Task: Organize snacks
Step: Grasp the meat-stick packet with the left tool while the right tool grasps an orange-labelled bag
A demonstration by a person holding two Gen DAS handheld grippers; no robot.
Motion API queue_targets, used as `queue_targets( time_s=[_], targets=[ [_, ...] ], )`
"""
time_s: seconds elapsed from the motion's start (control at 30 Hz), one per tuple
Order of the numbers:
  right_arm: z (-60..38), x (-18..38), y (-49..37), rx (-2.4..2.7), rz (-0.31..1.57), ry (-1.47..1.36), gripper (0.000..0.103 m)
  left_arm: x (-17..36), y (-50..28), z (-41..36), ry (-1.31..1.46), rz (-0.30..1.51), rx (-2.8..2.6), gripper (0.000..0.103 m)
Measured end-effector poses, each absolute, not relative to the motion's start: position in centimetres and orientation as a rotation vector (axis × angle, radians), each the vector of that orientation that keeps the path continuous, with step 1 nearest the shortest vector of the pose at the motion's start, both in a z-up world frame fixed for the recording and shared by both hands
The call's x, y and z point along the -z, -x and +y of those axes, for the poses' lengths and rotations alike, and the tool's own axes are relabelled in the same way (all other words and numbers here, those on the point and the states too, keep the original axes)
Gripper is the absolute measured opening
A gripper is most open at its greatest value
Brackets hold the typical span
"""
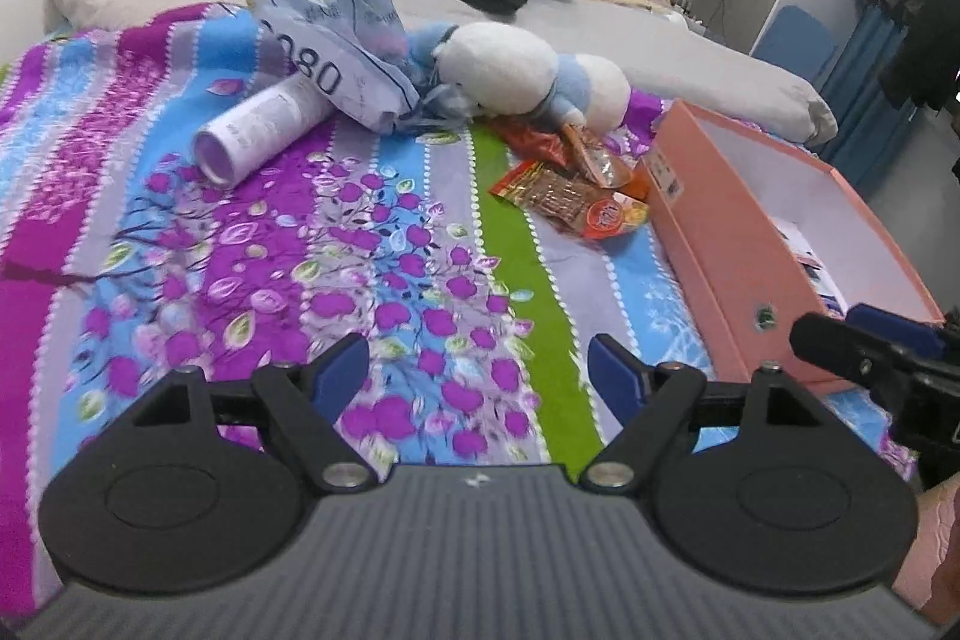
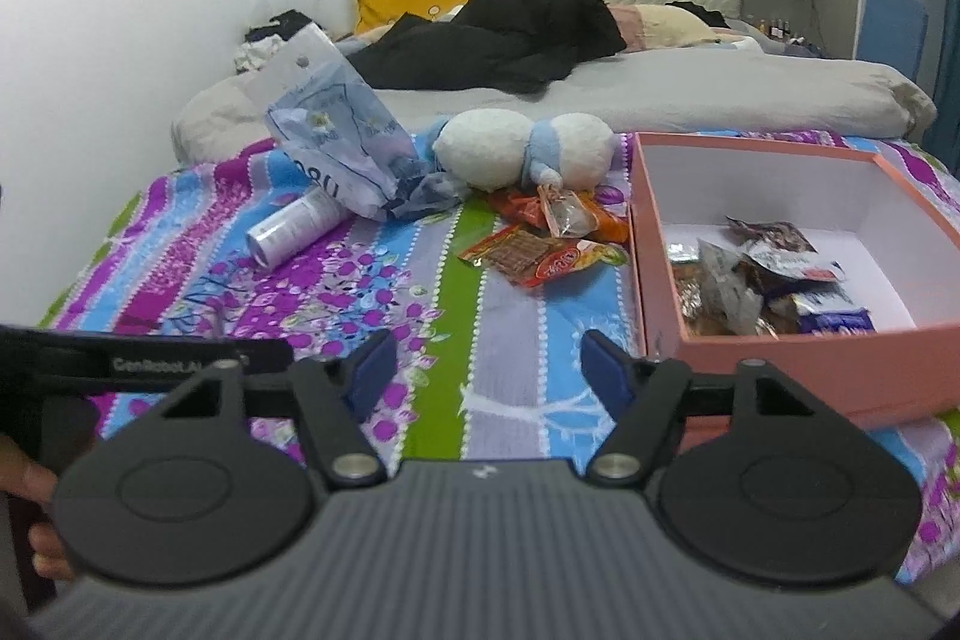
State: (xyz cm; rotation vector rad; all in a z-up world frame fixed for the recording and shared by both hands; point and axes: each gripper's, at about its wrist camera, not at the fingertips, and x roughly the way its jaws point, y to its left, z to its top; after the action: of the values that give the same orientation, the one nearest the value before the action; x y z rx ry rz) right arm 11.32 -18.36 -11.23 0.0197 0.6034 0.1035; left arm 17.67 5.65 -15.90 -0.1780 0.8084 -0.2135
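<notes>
On the bed (image 2: 420, 244): loose snack packets (image 2: 540, 250) beside pink box (image 2: 780, 370), several already inside | left gripper (image 1: 478, 376) and right gripper (image 2: 486, 364) both spread wide, empty | risk: slippery overlapping wrappers, pinching two or snagging bedsheet.

Even, soft indoor light; slight blur throughout, with fisheye bending at edges.

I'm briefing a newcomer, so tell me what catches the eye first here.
The pink box on the right, already holding several snack packets, stands out against the striped floral bedspread. Left of it lie loose orange-red snack packets, just before a white plush toy. Both grippers, left and right, are open and empty.
</notes>
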Motion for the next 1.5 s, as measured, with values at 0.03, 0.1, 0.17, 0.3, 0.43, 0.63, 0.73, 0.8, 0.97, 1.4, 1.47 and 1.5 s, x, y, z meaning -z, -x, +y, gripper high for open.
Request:
queue_targets(
  time_s=[0.03, 0.1, 0.17, 0.3, 0.43, 0.63, 0.73, 0.8, 0.97, 1.4, 1.47, 1.5],
  targets=[
    [-18.3, 11.7, -12.4, -0.102, 0.603, -0.012, 0.064, 16.4, -18.6, 5.5, 0.179, 0.808, 0.222, 0.083],
    [-18.1, 12.5, -14.4, -0.097, 0.595, 0.007, 0.063, 17.6, -20.9, 5.1, 0.176, 0.806, 0.241, 0.084],
    [-17.9, 13.4, -16.7, -0.089, 0.595, 0.021, 0.06, 18.9, -23.4, 4.5, 0.166, 0.812, 0.26, 0.083],
    [-18.2, 15.2, -21.8, -0.06, 0.593, 0.019, 0.056, 21.1, -28.5, 3.1, 0.152, 0.809, 0.328, 0.084],
    [-18.3, 16.9, -26.4, -0.031, 0.598, 0.033, 0.052, 22.8, -33.3, 1.4, 0.11, 0.788, 0.405, 0.084],
    [-18.7, 18.7, -32.1, -0.001, 0.631, 0.025, 0.048, 24.5, -38.7, -0.7, 0.067, 0.763, 0.501, 0.089],
    [-19.2, 19.5, -34.3, 0.01, 0.662, 0.006, 0.048, 25.6, -40.8, -1.5, 0.05, 0.756, 0.522, 0.096],
    [-19.4, 19.9, -35.6, 0.021, 0.68, 0.0, 0.048, 26.4, -42.1, -2.2, 0.045, 0.773, 0.561, 0.096],
    [-19.6, 20.7, -38.4, 0.055, 0.706, 0.054, 0.049, 27.5, -43.8, -3.9, -0.035, 0.752, 0.618, 0.099],
    [-20.5, 22.0, -40.7, 0.063, 0.775, 0.107, 0.036, 28.0, -44.3, -6.4, -0.127, 0.779, 0.636, 0.069],
    [-20.9, 21.5, -40.3, 0.061, 0.768, 0.092, 0.03, 27.7, -44.1, -6.4, -0.126, 0.791, 0.636, 0.061],
    [-20.9, 21.2, -40.1, 0.062, 0.762, 0.095, 0.026, 27.6, -44.0, -6.4, -0.123, 0.797, 0.631, 0.06]
  ],
)
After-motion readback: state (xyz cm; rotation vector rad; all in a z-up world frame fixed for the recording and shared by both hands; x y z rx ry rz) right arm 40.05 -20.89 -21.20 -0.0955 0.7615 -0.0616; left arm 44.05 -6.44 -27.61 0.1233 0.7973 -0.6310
